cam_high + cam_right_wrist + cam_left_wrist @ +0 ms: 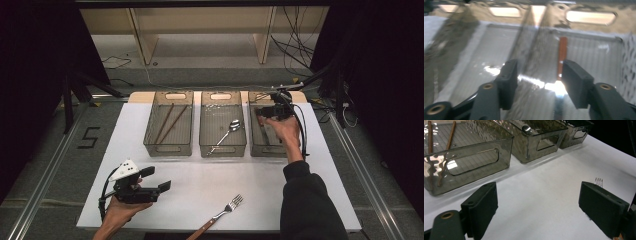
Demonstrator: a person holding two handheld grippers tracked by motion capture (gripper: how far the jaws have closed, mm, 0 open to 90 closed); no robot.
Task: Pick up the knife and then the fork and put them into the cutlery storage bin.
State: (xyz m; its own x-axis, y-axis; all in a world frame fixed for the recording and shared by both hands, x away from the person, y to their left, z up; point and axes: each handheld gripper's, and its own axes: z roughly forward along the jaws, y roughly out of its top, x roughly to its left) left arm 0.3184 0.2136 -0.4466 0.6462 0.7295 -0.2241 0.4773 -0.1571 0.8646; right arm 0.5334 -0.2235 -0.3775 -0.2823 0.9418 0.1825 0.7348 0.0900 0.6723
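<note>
Right tool [537, 82] apart over the right bin [256, 145]; knife [562, 57] (seemingly) just beside one jaw.

The high view looks down from the person's side, while both gripper views sit low, sharing the bins [222, 131].

black "5" marked on floor [65, 150], left of table [200, 180].

A white table [200, 190] bears three clear bins [169, 124] and a fork [220, 215].
</note>
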